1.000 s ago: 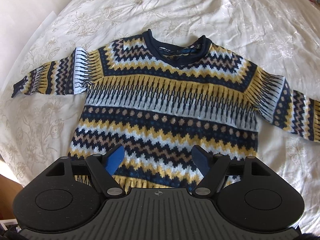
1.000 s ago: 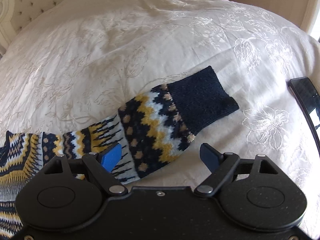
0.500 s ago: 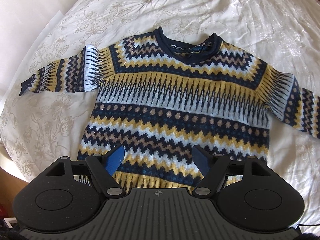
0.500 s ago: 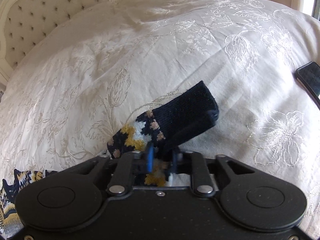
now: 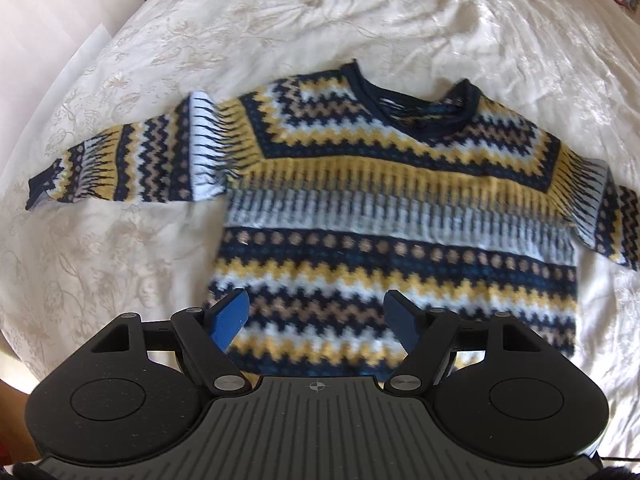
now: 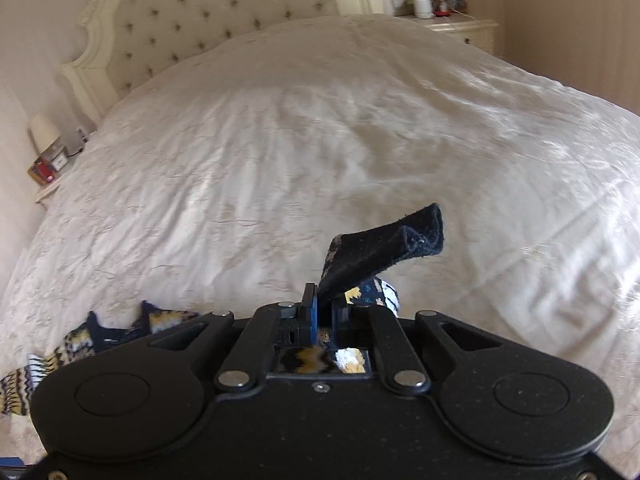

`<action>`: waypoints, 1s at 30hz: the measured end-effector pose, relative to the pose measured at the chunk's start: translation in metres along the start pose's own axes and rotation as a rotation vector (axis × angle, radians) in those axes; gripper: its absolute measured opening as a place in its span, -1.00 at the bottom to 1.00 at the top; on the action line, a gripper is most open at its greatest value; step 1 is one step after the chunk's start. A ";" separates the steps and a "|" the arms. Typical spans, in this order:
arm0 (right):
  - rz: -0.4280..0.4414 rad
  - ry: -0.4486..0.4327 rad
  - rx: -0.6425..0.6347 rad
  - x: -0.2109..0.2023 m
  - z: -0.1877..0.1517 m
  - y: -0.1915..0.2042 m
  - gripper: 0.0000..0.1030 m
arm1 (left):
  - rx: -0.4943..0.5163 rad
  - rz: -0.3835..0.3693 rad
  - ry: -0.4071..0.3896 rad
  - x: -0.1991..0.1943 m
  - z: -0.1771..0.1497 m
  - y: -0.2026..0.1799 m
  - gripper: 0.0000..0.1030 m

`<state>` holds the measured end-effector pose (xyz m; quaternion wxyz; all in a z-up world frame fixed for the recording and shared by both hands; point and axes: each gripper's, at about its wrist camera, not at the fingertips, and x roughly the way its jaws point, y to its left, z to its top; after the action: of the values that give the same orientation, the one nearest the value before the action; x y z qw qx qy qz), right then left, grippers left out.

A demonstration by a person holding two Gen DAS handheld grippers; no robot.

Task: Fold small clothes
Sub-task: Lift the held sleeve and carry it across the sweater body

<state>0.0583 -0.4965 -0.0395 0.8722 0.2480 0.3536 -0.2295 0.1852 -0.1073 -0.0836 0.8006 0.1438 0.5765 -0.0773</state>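
A small knitted sweater [image 5: 392, 208] in navy, yellow and white zigzag bands lies flat, front up, on a white bedspread [image 5: 280, 20]. Its left sleeve [image 5: 120, 168] stretches out to the left. My left gripper [image 5: 318, 316] is open and empty, above the sweater's hem. My right gripper [image 6: 325, 312] is shut on the right sleeve near its navy cuff [image 6: 388, 248]. The cuff sticks up and forward, lifted off the bed. More of that sleeve [image 6: 80, 344] trails to the lower left.
A tufted cream headboard [image 6: 208, 20] stands at the far end of the bed. Nightstands with lamps and small items stand at both sides [image 6: 48, 160] [image 6: 440, 12]. The bed edge runs along the left in the left wrist view [image 5: 24, 360].
My right gripper closed on the right sleeve and lifted it off the bed, tilting up toward the headboard. My left gripper drew back from the sweater, still open.
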 end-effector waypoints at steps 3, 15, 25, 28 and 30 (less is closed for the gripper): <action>0.075 0.006 -0.065 0.005 -0.004 0.067 -0.75 | -0.019 0.002 -0.008 0.004 0.007 0.030 0.42; 0.269 0.163 -0.264 0.085 -0.075 0.278 -0.76 | -0.057 0.039 0.014 0.034 0.019 0.121 0.42; 0.219 0.313 -0.424 0.124 -0.159 0.364 -0.58 | -0.088 0.058 0.042 0.047 0.012 0.164 0.42; 0.167 0.337 -0.452 0.123 -0.166 0.373 -0.48 | -0.087 0.056 0.047 0.049 0.011 0.168 0.42; 0.142 0.336 -0.464 0.120 -0.168 0.379 -0.39 | -0.083 0.051 0.048 0.049 0.010 0.168 0.42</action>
<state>0.2693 -0.1307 -0.1301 0.8488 0.1007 0.5177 -0.0366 0.2591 0.0510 -0.1030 0.7936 0.1270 0.5943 -0.0293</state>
